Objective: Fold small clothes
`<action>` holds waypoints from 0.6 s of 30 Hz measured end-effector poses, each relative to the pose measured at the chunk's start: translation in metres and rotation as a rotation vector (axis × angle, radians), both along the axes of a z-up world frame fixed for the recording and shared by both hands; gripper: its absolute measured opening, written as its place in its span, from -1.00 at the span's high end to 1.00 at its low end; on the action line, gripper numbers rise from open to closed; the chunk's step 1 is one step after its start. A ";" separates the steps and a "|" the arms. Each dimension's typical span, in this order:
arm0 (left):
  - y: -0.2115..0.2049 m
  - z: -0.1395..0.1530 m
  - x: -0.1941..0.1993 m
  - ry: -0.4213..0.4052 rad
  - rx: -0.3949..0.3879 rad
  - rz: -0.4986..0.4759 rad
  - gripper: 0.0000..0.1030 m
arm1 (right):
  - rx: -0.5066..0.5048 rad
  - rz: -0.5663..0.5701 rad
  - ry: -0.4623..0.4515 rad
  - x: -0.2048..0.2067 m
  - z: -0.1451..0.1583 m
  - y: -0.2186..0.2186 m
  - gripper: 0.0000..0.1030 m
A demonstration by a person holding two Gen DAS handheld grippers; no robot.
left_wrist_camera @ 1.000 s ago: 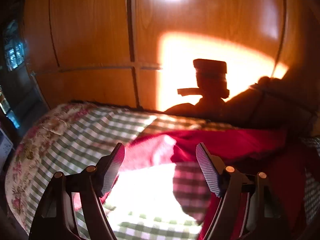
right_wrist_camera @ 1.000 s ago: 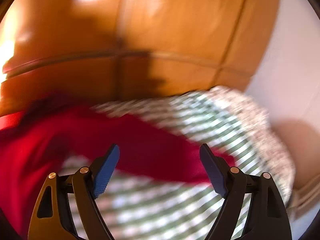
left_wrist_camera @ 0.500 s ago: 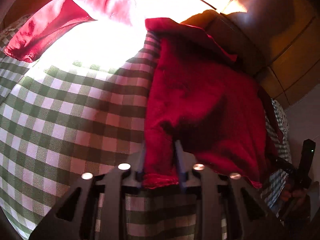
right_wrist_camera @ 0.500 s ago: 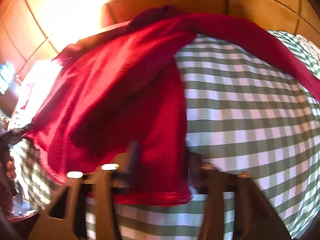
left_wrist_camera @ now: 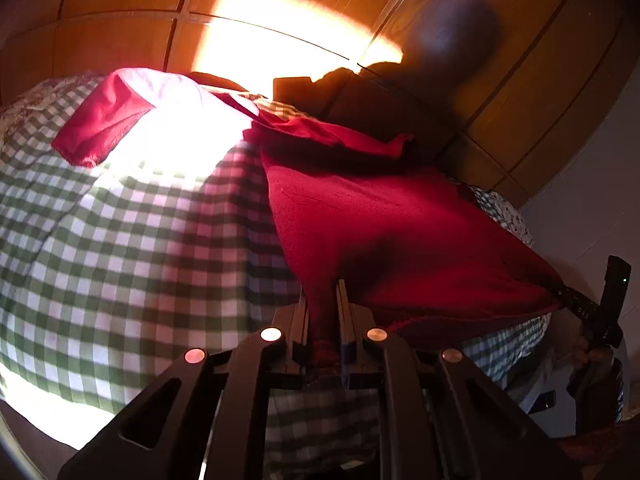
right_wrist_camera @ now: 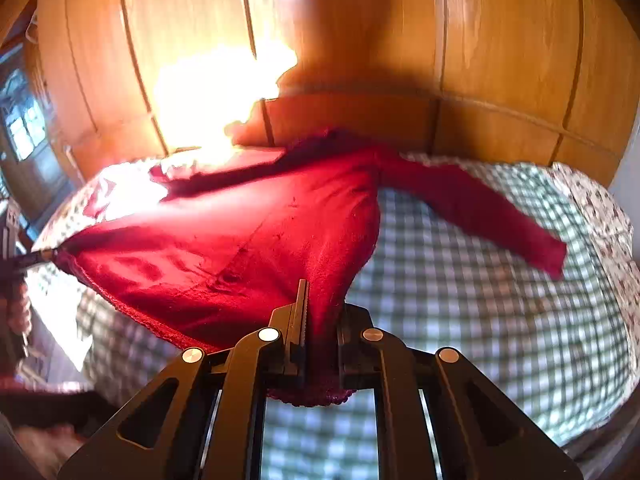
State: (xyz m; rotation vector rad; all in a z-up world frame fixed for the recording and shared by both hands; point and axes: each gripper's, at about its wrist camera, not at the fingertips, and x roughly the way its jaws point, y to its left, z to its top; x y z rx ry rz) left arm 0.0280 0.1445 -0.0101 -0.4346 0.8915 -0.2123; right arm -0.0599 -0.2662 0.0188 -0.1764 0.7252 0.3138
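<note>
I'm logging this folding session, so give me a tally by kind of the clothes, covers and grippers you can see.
Red long-sleeved fleece top: 1
Green-and-white checked bed cover: 1
Black two-finger grippers, left gripper and right gripper, each shut on the top's hem: 2
Total: 4

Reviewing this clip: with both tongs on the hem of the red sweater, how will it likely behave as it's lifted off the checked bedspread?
Probably floppy: the red sweater sags between the left tongs and right tongs, and its sleeve trails limp. Likely light, since small pinches hold it. The fuzzy knit looks unlikely to slip.
</note>
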 end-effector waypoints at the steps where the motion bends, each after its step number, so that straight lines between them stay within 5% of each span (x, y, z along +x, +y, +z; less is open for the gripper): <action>1: -0.002 -0.007 -0.013 0.021 0.003 -0.009 0.81 | -0.014 -0.007 0.031 -0.007 -0.011 -0.005 0.82; 6: -0.021 -0.056 -0.036 0.160 0.010 -0.032 0.73 | -0.039 -0.089 0.230 -0.021 -0.081 -0.027 0.83; 9: -0.006 -0.061 -0.030 0.175 0.062 0.053 0.43 | -0.048 -0.138 0.270 -0.013 -0.101 -0.032 0.81; 10: 0.005 -0.060 -0.027 0.162 0.099 0.097 0.06 | -0.045 -0.160 0.260 -0.009 -0.100 -0.034 0.76; 11: 0.016 -0.054 -0.022 0.142 0.154 0.153 -0.19 | -0.054 -0.177 0.244 -0.008 -0.097 -0.032 0.49; 12: 0.029 -0.050 -0.018 0.124 0.217 0.217 -0.22 | -0.066 -0.203 0.210 -0.004 -0.090 -0.032 0.11; 13: 0.043 -0.047 -0.013 0.115 0.254 0.262 -0.22 | -0.064 -0.215 0.187 -0.002 -0.086 -0.032 -0.03; 18: 0.123 -0.047 0.026 0.133 0.361 0.486 -0.23 | -0.046 -0.156 0.123 0.017 -0.069 0.001 -0.08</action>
